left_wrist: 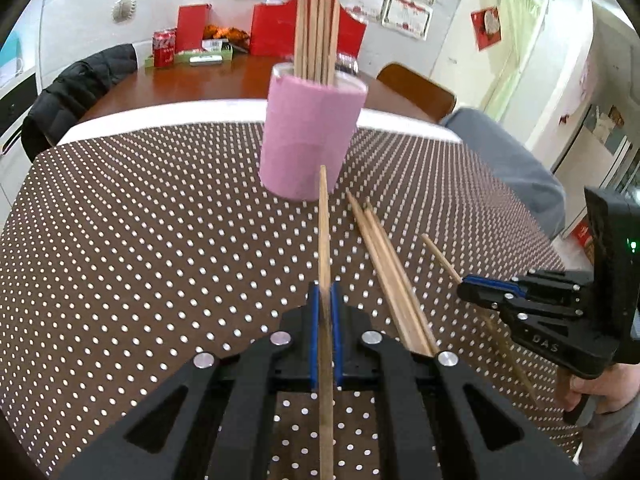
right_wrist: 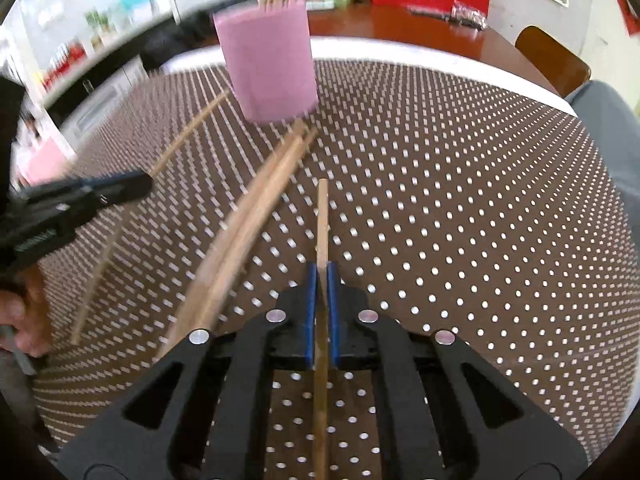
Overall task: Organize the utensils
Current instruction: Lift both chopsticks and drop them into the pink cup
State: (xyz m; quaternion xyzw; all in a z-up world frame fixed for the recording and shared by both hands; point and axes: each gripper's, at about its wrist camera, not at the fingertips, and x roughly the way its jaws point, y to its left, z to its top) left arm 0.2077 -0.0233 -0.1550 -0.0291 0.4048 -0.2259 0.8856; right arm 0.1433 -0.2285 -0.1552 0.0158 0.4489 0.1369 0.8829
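Note:
A pink cup (left_wrist: pixel 310 136) stands on the dotted cloth with several chopsticks upright in it. My left gripper (left_wrist: pixel 325 292) is shut on one wooden chopstick (left_wrist: pixel 324 224) that points toward the cup's base. My right gripper (right_wrist: pixel 322 276) is shut on another chopstick (right_wrist: pixel 322 220), tip aimed forward over the cloth. In the left wrist view that right gripper (left_wrist: pixel 472 286) shows at the right, its chopstick (left_wrist: pixel 440 256) slanting up-left. Loose chopsticks (left_wrist: pixel 384 264) lie on the cloth between the two grippers, seen blurred as a bundle (right_wrist: pixel 248 224) in the right wrist view. There the cup (right_wrist: pixel 268 64) stands at the top.
The brown polka-dot cloth (left_wrist: pixel 140 220) covers the table. Behind it a wooden table (left_wrist: pixel 200 84) carries a red can (left_wrist: pixel 164 48) and red boxes. A dark jacket (left_wrist: pixel 76 92) hangs on a chair at left. A person's grey sleeve (left_wrist: pixel 516 164) lies at the right edge.

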